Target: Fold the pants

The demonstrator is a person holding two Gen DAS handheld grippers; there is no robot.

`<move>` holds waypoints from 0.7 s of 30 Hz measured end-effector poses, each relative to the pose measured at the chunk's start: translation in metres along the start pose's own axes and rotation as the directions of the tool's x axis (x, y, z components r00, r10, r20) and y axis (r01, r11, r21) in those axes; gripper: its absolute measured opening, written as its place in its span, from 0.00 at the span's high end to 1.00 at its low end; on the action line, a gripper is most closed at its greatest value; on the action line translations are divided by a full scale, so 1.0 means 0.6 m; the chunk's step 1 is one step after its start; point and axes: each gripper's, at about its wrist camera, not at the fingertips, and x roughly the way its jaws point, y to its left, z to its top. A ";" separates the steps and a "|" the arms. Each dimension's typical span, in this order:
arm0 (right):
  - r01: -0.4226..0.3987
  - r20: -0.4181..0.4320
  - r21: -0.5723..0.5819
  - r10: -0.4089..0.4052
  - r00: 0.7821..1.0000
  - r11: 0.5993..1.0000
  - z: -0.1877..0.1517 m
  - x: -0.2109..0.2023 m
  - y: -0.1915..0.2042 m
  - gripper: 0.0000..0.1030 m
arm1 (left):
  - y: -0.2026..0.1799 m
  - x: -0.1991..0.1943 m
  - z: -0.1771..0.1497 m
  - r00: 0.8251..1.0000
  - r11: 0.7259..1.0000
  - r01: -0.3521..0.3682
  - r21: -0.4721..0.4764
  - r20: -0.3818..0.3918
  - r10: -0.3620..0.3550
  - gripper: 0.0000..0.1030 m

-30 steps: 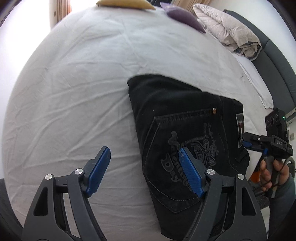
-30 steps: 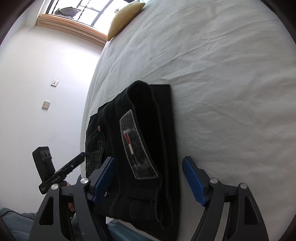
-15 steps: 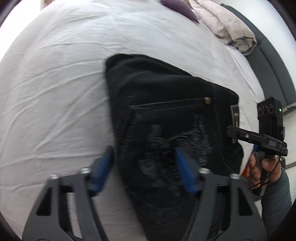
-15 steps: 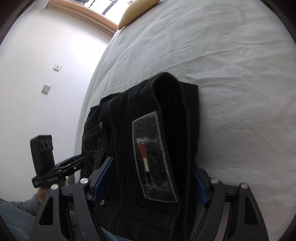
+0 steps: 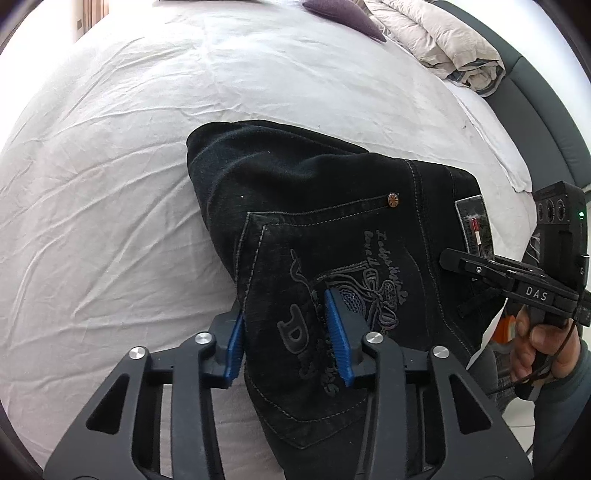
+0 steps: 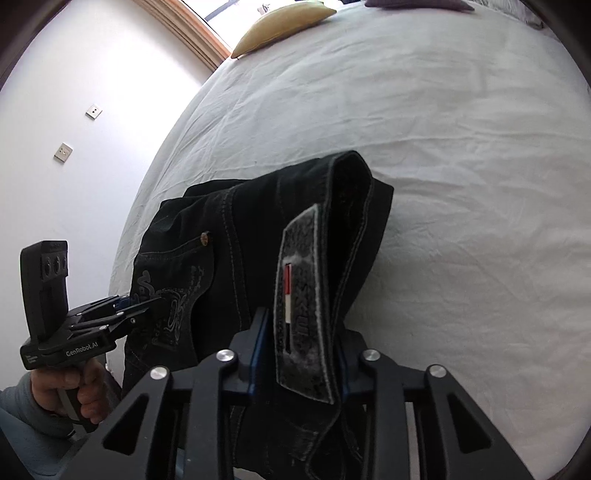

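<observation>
Left wrist view: we see one pair of black jeans [image 5: 314,206], folded into a thick bundle, at the near edge of the bed [image 5: 110,166] with its white sheet. On the back pocket [image 5: 332,295] there is grey embroidery; we can read "Da" and part of a script line, the rest is not clear to us. One copper rivet [image 5: 392,199] sits at the pocket corner. One grey waistband patch [image 6: 304,306] carries a small red and white stripe; its letters are too blurred to read.

Our left gripper [image 5: 286,328] has its two blue pads pressed on the pocket edge of the jeans, with cloth bunched between them. Our right gripper [image 6: 299,354] is clamped on the waistband, right at the patch. On the right gripper body, in the left view, we read "DAS"; on the left gripper body, in the right view, "GenRobot.AI".

At the far edge of the bed we count one yellow pillow [image 6: 280,26], one purple pillow [image 5: 340,14] and one beige duvet [image 5: 443,48] rolled in the far right corner. On the wall [image 6: 92,74] there are two white sockets [image 6: 62,152].
</observation>
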 end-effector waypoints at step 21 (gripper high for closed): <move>0.068 0.095 -0.134 -0.056 0.994 0.989 0.013 -0.065 0.125 0.81 | 0.027 -0.092 -0.006 0.994 0.997 0.074 -0.006 0.084 -0.074 0.79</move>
